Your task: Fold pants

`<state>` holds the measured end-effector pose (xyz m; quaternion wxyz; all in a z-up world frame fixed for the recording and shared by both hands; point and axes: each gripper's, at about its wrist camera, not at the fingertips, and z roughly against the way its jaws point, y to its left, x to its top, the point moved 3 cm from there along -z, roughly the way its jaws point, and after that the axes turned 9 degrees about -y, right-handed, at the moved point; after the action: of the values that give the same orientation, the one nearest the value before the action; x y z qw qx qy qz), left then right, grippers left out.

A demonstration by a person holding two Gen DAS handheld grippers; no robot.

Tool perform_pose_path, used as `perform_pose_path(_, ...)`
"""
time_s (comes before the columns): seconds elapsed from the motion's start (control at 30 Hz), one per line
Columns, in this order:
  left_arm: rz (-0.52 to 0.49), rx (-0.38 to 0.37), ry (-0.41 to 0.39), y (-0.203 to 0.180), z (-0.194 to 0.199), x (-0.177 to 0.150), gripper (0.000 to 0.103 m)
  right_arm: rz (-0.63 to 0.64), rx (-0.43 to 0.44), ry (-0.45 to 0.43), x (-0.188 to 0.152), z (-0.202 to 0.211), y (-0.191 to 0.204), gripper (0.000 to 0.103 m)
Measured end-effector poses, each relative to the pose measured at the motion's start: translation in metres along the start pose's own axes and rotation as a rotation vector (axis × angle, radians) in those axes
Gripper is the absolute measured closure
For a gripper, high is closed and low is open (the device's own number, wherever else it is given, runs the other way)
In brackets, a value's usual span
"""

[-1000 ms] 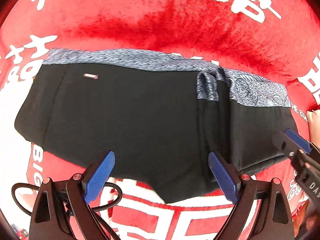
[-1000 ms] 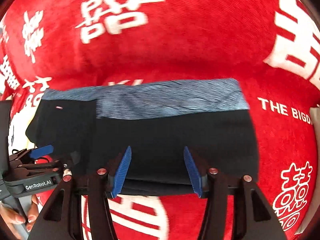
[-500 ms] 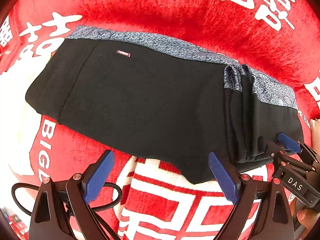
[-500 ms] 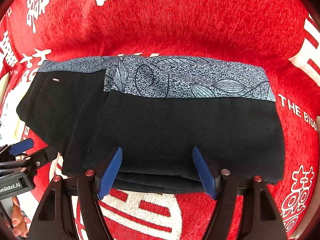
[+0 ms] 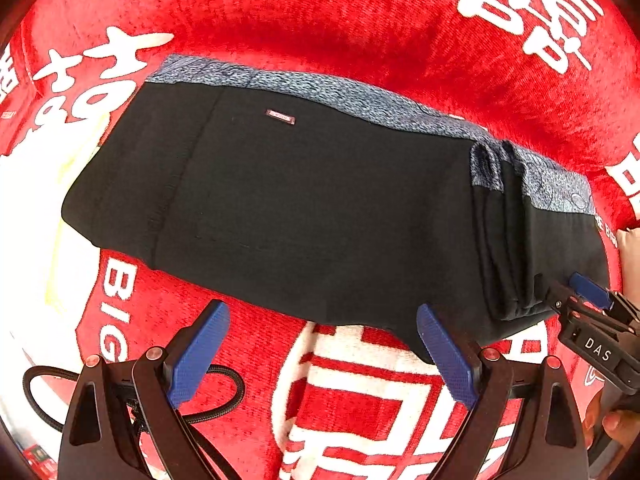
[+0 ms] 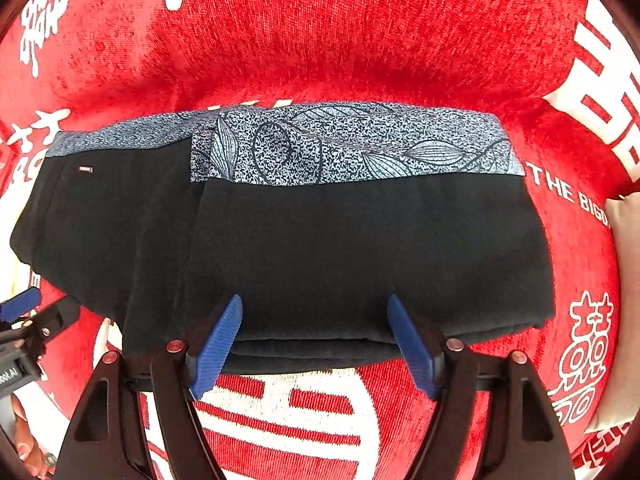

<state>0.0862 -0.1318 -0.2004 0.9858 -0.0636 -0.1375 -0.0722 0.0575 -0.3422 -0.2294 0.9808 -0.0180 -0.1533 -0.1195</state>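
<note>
clear: red cloth (image 6: 360,40) all round | block: folded pants (image 6: 340,248) ctr

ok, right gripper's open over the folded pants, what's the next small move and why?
Probably lift the right gripper clear. Its fingers have just been opening and now stand spread at the near edge of the pants, pressing nothing. The pants already lie stacked in layers on the red cloth, patterned waistband lined up along the far edge. The left gripper is open too, holding nothing.
</note>
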Motion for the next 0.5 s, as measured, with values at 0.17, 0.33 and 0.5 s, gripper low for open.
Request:
perform_pose_path(0.17, 0.019, -0.019, 0.003, 0.012, -0.001, 0.003, 0.007, 0.001, -0.030, 0.014, 0.001, -0.003, 0.003, 0.024)
perform_pose_path(0.33, 0.089, -0.075, -0.012, 0.035, 0.005, 0.004, 0.007, 0.014, -0.031, 0.042, 0.001, 0.005, 0.010, 0.024)
perform_pose_path(0.5, 0.259, -0.170, -0.070, 0.079, 0.008, 0.006, 0.007, 0.023, 0.050, 0.022, -0.011, 0.024, 0.025, 0.024)
